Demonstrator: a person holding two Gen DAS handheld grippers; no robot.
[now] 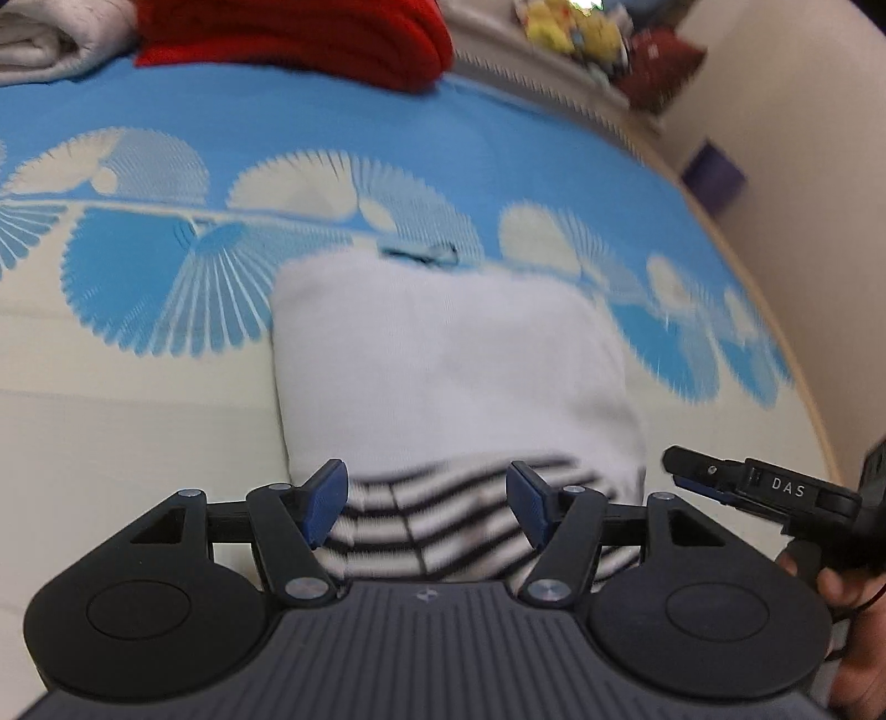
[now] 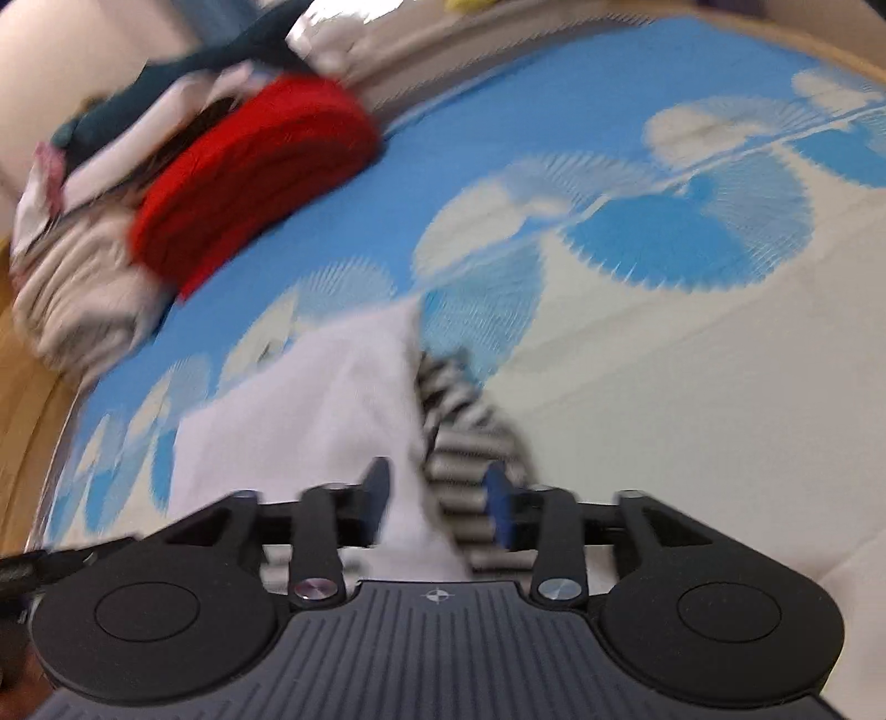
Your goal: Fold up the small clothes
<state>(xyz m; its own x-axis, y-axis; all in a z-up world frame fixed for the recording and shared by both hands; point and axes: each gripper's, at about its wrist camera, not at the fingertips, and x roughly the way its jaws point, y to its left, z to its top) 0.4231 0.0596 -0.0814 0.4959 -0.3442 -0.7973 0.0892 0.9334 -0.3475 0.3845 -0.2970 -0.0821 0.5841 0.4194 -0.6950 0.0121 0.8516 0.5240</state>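
Note:
A small white garment [image 1: 448,365] with a black-and-white striped part [image 1: 443,520] lies folded on the blue and cream bedspread [image 1: 138,421]. My left gripper [image 1: 426,507] is open, its blue pads either side of the striped edge just above it. The right gripper [image 1: 736,487] shows at the garment's right side. In the right wrist view the right gripper [image 2: 437,504] is open over the same garment, white cloth [image 2: 310,421] to the left and the striped part [image 2: 470,432] between the fingers. That view is blurred.
A folded red knit [image 1: 310,39] and a grey-white cloth [image 1: 55,44] lie at the far edge of the bed; in the right wrist view they form a pile [image 2: 166,183] with darker clothes. Soft toys [image 1: 581,30] stand on a shelf. A wooden bed edge [image 1: 786,343] runs right.

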